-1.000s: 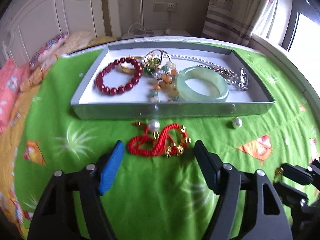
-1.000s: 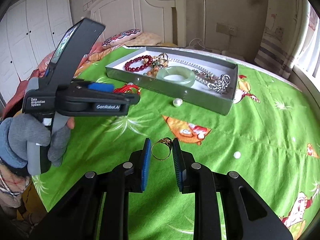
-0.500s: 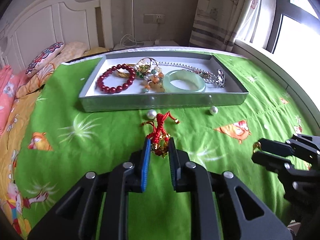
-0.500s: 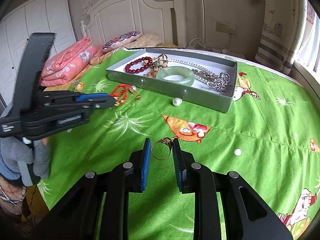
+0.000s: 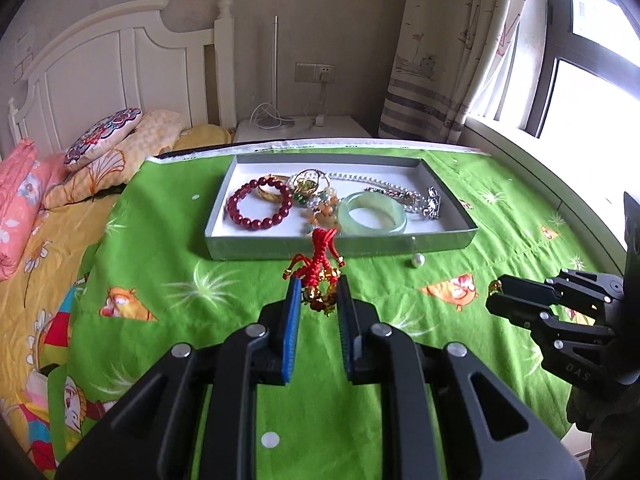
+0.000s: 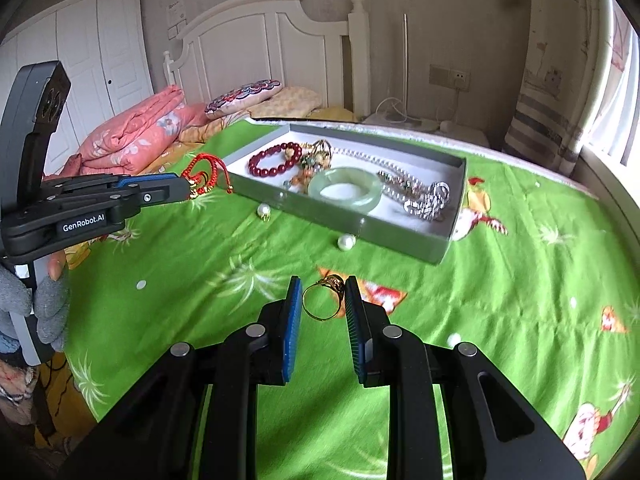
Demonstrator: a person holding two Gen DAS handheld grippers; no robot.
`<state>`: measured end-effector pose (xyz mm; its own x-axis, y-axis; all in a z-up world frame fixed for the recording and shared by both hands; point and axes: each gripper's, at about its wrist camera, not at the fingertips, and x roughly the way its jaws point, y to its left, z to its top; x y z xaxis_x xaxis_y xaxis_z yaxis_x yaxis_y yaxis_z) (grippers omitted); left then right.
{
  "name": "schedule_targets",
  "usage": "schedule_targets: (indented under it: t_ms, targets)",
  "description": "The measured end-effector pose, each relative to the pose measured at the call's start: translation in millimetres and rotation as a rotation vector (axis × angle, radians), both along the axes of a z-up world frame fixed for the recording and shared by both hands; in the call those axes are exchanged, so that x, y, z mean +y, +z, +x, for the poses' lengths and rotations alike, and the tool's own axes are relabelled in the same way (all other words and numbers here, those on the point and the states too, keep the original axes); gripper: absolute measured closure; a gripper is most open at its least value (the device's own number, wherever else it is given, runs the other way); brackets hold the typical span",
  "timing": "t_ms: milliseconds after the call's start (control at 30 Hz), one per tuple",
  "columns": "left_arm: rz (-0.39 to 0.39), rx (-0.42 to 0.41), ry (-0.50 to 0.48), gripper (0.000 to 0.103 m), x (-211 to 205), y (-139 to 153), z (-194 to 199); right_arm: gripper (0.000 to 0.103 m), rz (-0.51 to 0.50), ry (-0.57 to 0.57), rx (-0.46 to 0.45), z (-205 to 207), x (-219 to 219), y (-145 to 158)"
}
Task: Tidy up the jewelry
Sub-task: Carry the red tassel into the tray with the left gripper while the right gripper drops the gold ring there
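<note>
- The left tongs (image 5: 318, 296) are nearly closed, their blue pads pinching the gold-beaded lower end of a red knotted cord bracelet (image 5: 322, 256); the red loops stick up past the tips, clear of the bedspread.
- In the right wrist view the same left tongs (image 6: 188, 188) hang above the green bedspread (image 6: 500, 300), the red cord looping out beyond their tips, just short of the near-left corner of the grey tray (image 6: 436, 246).
- A person's grey-gloved hand (image 6: 48, 304) grips the handle of the left tongs.
- The right tongs (image 6: 322, 300) stand narrowly apart, closed on a gold ring (image 6: 324, 300) that sits upright between the pads, its ornate top pointing away from the camera.
- In the left wrist view the right tongs (image 5: 494, 294) sit off to the right of the left tongs, a speck of gold at their tip.
- Ahead of both tongs the tray lies on the bed and holds a dark red bead bracelet (image 5: 258, 206), a pale green jade bangle (image 5: 372, 214), a pearl strand (image 5: 372, 180), a silver chain (image 6: 428, 198), and a tangle of gold and coloured-bead pieces (image 5: 312, 192).
- One loose pearl (image 5: 417, 260) lies on the bedspread just before the tray's front wall, to the right of the left tongs; the right wrist view shows a second pearl (image 6: 263, 211) nearer the left tongs.
</note>
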<state>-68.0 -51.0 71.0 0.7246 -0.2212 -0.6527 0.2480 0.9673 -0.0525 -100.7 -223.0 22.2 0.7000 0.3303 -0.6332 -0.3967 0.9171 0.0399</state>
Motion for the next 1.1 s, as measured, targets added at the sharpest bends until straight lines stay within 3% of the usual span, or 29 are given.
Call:
schedule_targets:
  t_ms: [300, 500, 667, 933, 1000, 1033, 1067, 1100]
  targets:
    - [-0.005, 0.008, -0.046, 0.086, -17.1, 14.0, 41.8, 0.080, -0.078, -0.003, -0.046, 49.2, 3.4, 21.4]
    - [-0.032, 0.033, -0.069, 0.086, -34.2, 18.2, 90.1, 0.080, -0.027, -0.039, -0.051, 102.1, -7.4, 27.4]
    - [-0.027, 0.069, -0.078, 0.086, -60.1, 11.6, 140.9, 0.080, 0.000, -0.074, -0.011, 140.0, -12.3, 13.6]
    - [0.033, 0.159, -0.075, 0.085, -88.7, -22.3, 200.4, 0.080, -0.003, -0.055, 0.052, 147.7, -12.7, -16.2]
    - [0.033, 0.167, -0.076, 0.082, -91.6, -28.2, 204.2, 0.079, 0.014, -0.056, 0.070, 149.4, -15.1, -18.2]
    - [0.033, 0.167, -0.072, 0.073, -91.8, -30.0, 203.8, 0.076, 0.031, -0.059, 0.069, 149.1, -17.3, -18.0]
    - [0.034, 0.160, -0.062, 0.064, -91.7, -30.6, 202.7, 0.064, 0.051, -0.063, 0.065, 148.0, -20.1, -17.2]
    - [0.033, 0.146, -0.050, 0.045, -89.3, -29.4, 199.5, 0.053, 0.078, -0.070, 0.058, 147.2, -25.1, -15.8]
